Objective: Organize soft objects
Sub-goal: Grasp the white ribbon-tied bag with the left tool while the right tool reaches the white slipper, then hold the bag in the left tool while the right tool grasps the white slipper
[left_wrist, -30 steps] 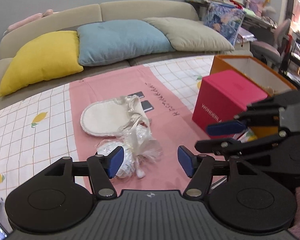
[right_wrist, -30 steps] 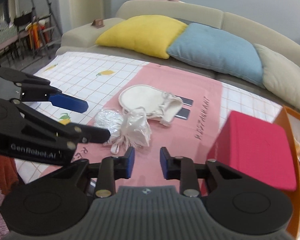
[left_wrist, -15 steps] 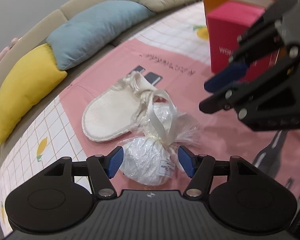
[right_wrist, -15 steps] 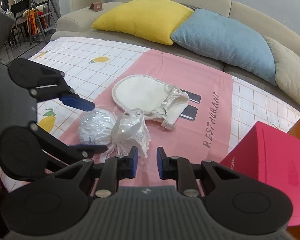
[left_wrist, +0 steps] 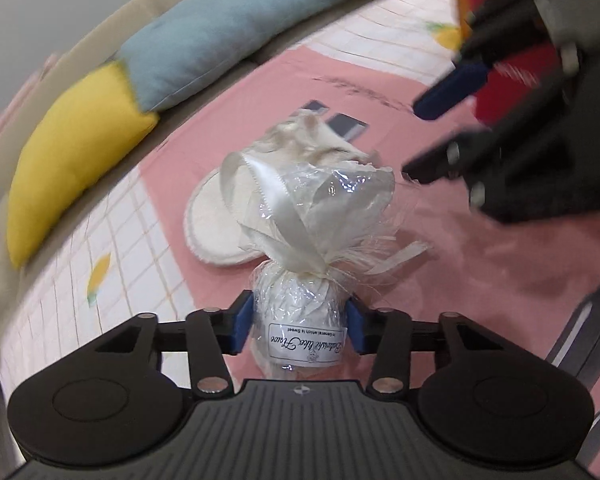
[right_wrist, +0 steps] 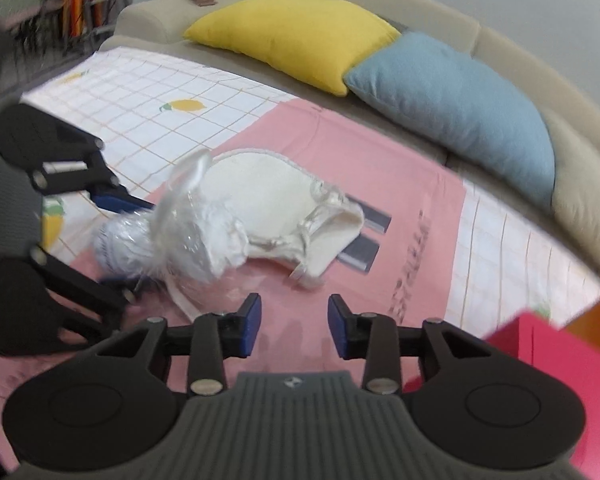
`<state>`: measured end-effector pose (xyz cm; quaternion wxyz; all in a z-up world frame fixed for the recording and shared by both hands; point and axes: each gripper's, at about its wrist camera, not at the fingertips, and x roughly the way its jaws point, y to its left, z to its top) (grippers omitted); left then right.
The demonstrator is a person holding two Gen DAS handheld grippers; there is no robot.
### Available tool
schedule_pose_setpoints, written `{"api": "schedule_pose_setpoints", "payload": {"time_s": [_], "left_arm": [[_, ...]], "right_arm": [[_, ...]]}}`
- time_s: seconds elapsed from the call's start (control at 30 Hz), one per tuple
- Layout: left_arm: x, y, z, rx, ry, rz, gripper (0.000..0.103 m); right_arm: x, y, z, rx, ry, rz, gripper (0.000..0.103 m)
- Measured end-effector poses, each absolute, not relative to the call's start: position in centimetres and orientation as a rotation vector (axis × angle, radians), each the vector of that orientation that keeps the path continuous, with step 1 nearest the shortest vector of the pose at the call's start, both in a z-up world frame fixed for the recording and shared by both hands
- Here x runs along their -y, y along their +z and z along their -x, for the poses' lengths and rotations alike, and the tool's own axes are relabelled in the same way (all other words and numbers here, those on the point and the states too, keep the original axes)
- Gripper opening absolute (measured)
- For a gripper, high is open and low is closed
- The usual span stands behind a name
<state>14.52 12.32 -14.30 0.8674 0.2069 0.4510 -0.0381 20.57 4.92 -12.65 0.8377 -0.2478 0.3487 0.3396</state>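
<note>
Left gripper [left_wrist: 300, 326] grasping the wrapped bundle [left_wrist: 306, 240]; right gripper [right_wrist: 294, 322] released.

On the pink cloth [right_wrist: 388, 208], the left gripper's blue pads [left_wrist: 242, 322] press both sides of the cellophane-wrapped bundle with its white ribbon. Just beyond it lies the cream slipper [right_wrist: 276, 196], touching the wrap. To the right, the other gripper holds nothing, its pads apart above bare cloth. A red box [right_wrist: 556, 364] sits at the near right.
</note>
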Motion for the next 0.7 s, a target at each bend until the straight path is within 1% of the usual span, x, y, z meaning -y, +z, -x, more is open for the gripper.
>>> {"api": "schedule_pose_setpoints", "payload": {"time_s": [0.07,0.23,0.3,0.43,0.63,0.7], "left_arm": [[-13.5,-13.2,-14.5,-0.948,-0.017,-0.317,0.050],[-16.6,-11.5,-14.7,-0.978,0.117,-0.060,0.050],[-17.5,-11.4,-14.7,-0.985,0.157,-0.001,0.050],[-18.4,-11.3,-14.8,-0.989,0.178,0.063,0.050],[-18.8,-11.1,-14.3,-0.986,0.185,0.109,0.050],[-18.5,-11.2,-14.4,-0.990,0.189,0.128,0.050]], "right_arm": [[-5.8,-13.1,-20.5,-0.687,0.730,0.596,0.043],[-8.4,-14.9,-20.2,-0.568,0.764,0.789,0.047],[-9.3,-15.8,-20.0,-0.511,0.782,0.868,0.050],[-10.5,-16.9,-20.2,-0.488,0.843,0.945,0.050],[-11.3,-17.6,-21.5,-0.480,0.852,0.976,0.045],[-11.3,-17.3,-22.5,-0.539,0.849,0.916,0.038]]}}
